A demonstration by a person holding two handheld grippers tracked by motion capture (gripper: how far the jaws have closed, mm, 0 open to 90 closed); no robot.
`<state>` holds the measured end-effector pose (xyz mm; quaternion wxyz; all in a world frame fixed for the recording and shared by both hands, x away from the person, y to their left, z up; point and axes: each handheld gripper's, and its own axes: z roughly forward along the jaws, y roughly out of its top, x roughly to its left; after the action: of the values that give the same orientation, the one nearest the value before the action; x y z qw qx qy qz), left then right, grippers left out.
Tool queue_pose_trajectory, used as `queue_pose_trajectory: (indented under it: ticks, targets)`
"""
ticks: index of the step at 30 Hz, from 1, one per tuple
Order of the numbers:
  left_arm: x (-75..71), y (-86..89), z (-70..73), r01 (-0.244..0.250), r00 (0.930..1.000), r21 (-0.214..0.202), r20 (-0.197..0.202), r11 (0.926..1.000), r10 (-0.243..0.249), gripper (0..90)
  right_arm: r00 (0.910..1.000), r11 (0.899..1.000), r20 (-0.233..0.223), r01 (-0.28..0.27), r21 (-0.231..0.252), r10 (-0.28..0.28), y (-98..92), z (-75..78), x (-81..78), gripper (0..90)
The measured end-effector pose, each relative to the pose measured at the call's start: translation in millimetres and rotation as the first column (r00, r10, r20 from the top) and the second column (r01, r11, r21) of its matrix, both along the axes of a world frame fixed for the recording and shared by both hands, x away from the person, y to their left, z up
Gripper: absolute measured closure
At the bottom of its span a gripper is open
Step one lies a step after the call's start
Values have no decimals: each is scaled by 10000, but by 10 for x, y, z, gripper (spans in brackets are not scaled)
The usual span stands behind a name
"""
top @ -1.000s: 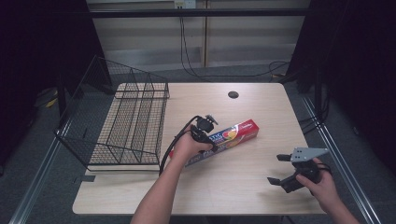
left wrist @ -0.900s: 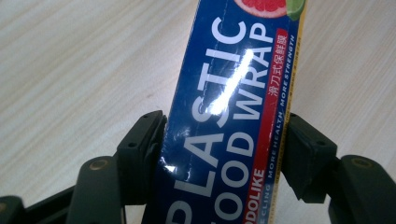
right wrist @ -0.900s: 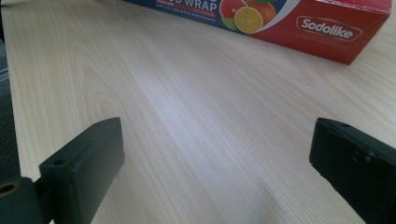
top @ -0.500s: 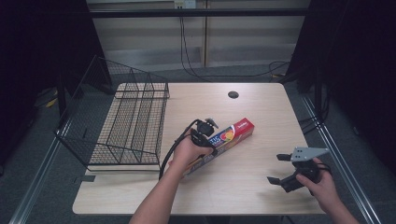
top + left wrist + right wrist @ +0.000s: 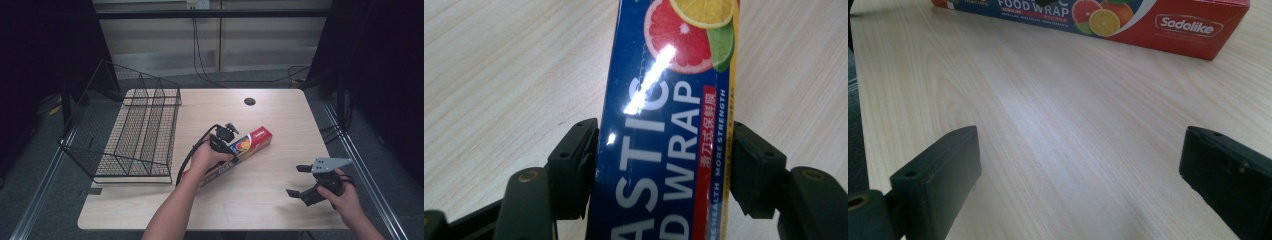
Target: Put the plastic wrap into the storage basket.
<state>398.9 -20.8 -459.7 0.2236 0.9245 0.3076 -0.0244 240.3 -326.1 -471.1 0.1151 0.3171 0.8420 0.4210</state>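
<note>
Plastic wrap box [image 5: 232, 152] lies flat on the wooden table [image 5: 280, 120], roughly mid-table, long axis on a diagonal, red end pointing away from the person. Left gripper [image 5: 227, 145] sits over the box w/ the left hand [image 5: 207, 157] on top of it; in the left gripper view the box [image 5: 669, 120] runs straight up between the two black jaws, both pads pressed against its long sides, so clamped on the box across its width. Right gripper [image 5: 300, 182] is well apart from the box, to its right & nearer the person's edge, held by the right hand [image 5: 345, 197] just above the table. Its jaws stand wide apart, nothing between them; the right gripper view looks across bare wood at the box [image 5: 1108, 15] beyond. Black wire rack [image 5: 135, 130] stands left of the box, near but not touching. Small dark hole [image 5: 249, 101] in the tabletop lies beyond the box, toward the far edge.
</note>
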Motion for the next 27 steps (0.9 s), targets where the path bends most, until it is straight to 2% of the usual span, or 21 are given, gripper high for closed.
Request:
queue_pose_trajectory:
  ticks: [3, 7, 8, 13, 14, 15, 20, 25, 27]
  targets:
    - [9, -26, 1, 12, 10000, 118, -26, 9999, -12, 371, 10000, 10000, 1, -8, 15, 8, 0, 0, 0, 30]
    - [-1, -93, 55, 367, 9993, 860, 42, 9956, -372, 418, 10000, 10000, 15, -25, 12, 25, 2, 7, 2, 30]
    - [-6, -103, 58, 197, 9997, 803, -135, 9966, -186, 418, 10000, 10000, 15, -25, 12, 25, 2, 7, 2, 30]
    - [-26, -122, 97, -41, 9975, 708, -705, 9975, 91, 435, 10000, 10000, 0, -42, 76, 42, -14, 6, 4, 29]
    - [-26, -122, 97, -41, 9975, 708, -705, 9975, 91, 436, 10000, 10000, 0, -42, 76, 42, -14, 6, 4, 29]
    - [-15, -112, 125, 99, 9961, 750, -884, 9971, -33, 436, 10000, 10000, 24, -30, 71, 30, -17, 7, 4, 30]
    - [-10, -80, 279, 102, 9954, 935, -954, 9956, -12, 439, 10000, 9999, 32, 35, 122, -35, -28, 15, 0, 30]
    - [3, -12, 442, -288, 9940, 597, -1038, 9978, 349, 441, 10000, 9999, 57, 42, 102, -43, -21, 21, -3, 30]
    - [15, 16, 503, -403, 9927, 612, -1112, 9973, 470, 441, 10000, 9999, 73, 4, 115, -4, -19, 22, -4, 29]
